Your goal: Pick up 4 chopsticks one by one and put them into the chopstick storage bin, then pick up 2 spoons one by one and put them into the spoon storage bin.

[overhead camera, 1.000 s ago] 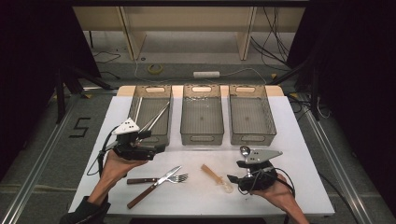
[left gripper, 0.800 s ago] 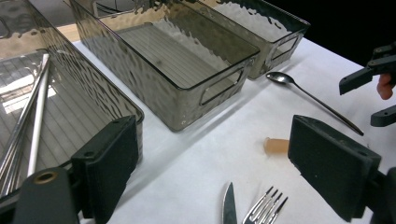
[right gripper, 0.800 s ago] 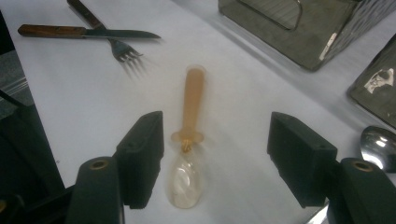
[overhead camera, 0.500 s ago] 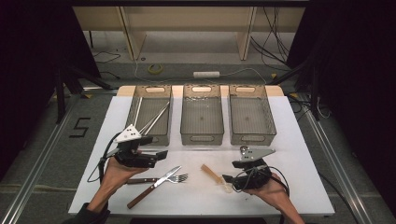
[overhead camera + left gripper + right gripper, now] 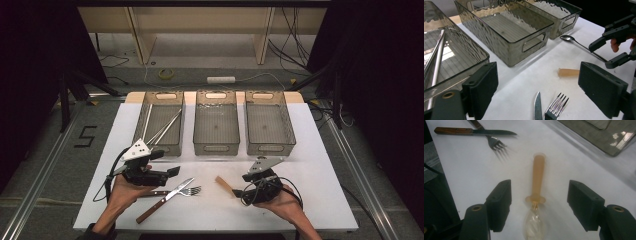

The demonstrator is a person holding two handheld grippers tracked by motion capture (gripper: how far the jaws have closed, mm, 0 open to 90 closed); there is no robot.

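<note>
The right gripper (image 5: pixel 537 206) is held low over the white table (image 5: pixel 320 165), its jaws wide apart and astride a small spoon (image 5: pixel 537 192), with neither pad touching it; this is judged to be the line-up for a pick. The spoon lies flat in front of the middle bin (image 5: pixel 216 122), bowl toward the gripper, handle pointing away. Its handle is a tan, matt, slightly translucent rod ending in a small flange, and its bowl is clear and glossy, so a plastic or silicone piece is supposed; a light, somewhat slippery grip is expected. The left gripper (image 5: pixel 167 172) is held idle in front of the left bin (image 5: pixel 160 122), jaws likewise open and holding nothing, above a knife (image 5: pixel 162 200) and fork (image 5: pixel 182 191) that lie crossed, presumably awaiting their turn. Both are bright steel; the knife has a brown wooden handle, and a second such handle lies beside it. The three bins are of smoky, rippled clear plastic with cut-out handles. Thin metal rods (image 5: pixel 161 125) lie in the left bin, probably chopsticks, suggesting sorting by kind; the middle bin and the right bin (image 5: pixel 267 122) hold nothing. A steel spoon (image 5: pixel 574 42) lies near the right bin.
</note>
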